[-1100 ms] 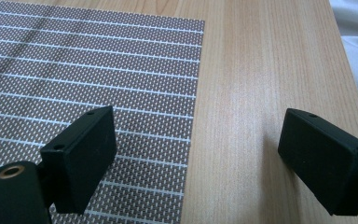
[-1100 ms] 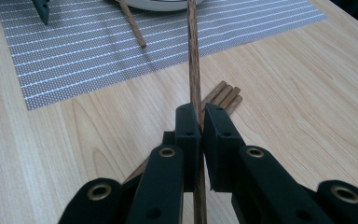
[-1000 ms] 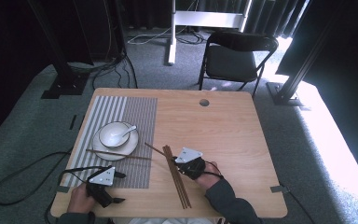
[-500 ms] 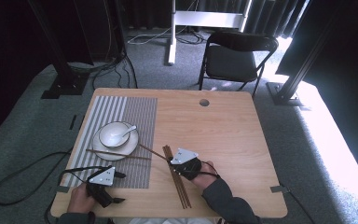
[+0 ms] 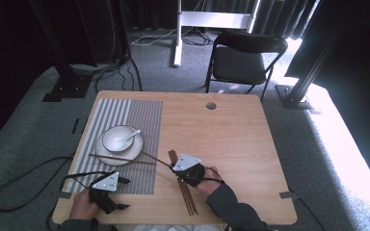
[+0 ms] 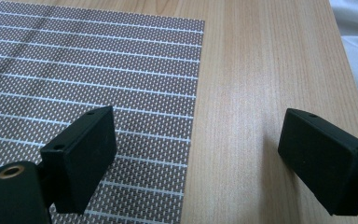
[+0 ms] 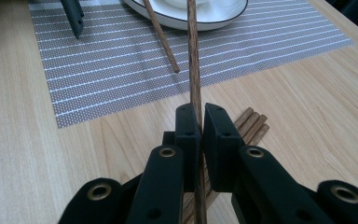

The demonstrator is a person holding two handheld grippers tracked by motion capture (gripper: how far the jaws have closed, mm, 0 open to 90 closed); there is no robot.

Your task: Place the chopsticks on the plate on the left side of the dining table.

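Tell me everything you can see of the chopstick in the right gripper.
The chopstick is a slim, dark brown stick that looks like wood. The right gripper is shut on it partway along, its fingers pressing both sides. It slants from the gripper toward the plate, its far end over the rim. A second chopstick lies beside it on the mat.

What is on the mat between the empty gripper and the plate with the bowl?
In the high view, one chopstick lies flat on the placemat between the left gripper and the plate, close against the plate's near rim.
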